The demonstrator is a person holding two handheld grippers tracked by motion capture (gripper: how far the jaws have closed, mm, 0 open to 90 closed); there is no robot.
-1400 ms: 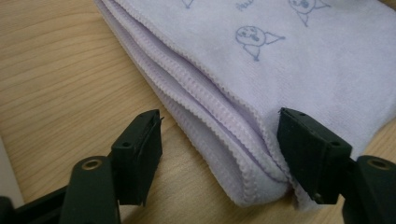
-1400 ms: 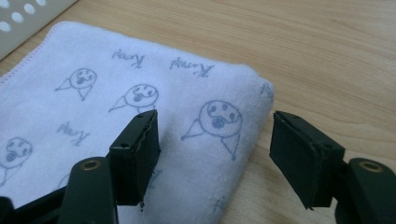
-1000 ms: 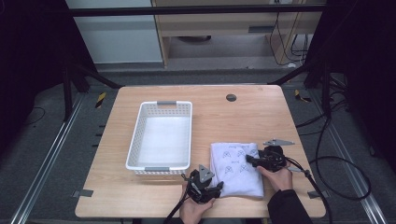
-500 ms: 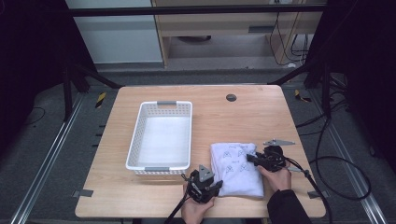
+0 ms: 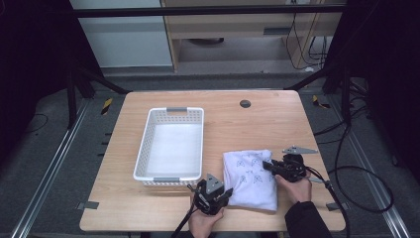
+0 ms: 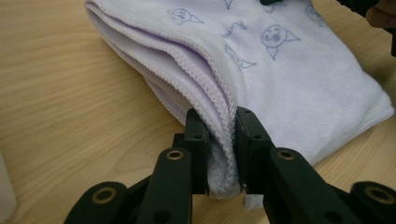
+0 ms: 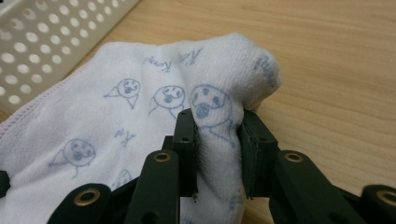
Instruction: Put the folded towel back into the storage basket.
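Note:
A folded white towel [image 5: 250, 178] printed with small blue faces lies on the wooden table [image 5: 257, 124], right of the basket. My left gripper [image 5: 224, 194] is shut on the towel's near left corner; the left gripper view shows the stitched edges of the towel [image 6: 261, 56] pinched between the jaws of my left gripper [image 6: 221, 154]. My right gripper [image 5: 267, 165] is shut on the towel's right edge. In the right gripper view the towel [image 7: 140, 112] bunches up between the jaws of my right gripper [image 7: 218, 149].
A white perforated basket [image 5: 171, 143] stands empty left of the towel, its wall [image 7: 42, 37] close behind the cloth in the right gripper view. A dark round grommet [image 5: 244, 103] sits near the table's far edge. Cables trail off the table's right side.
Both hands and the towel have barely moved; the towel looks slightly more gathered toward the grippers.

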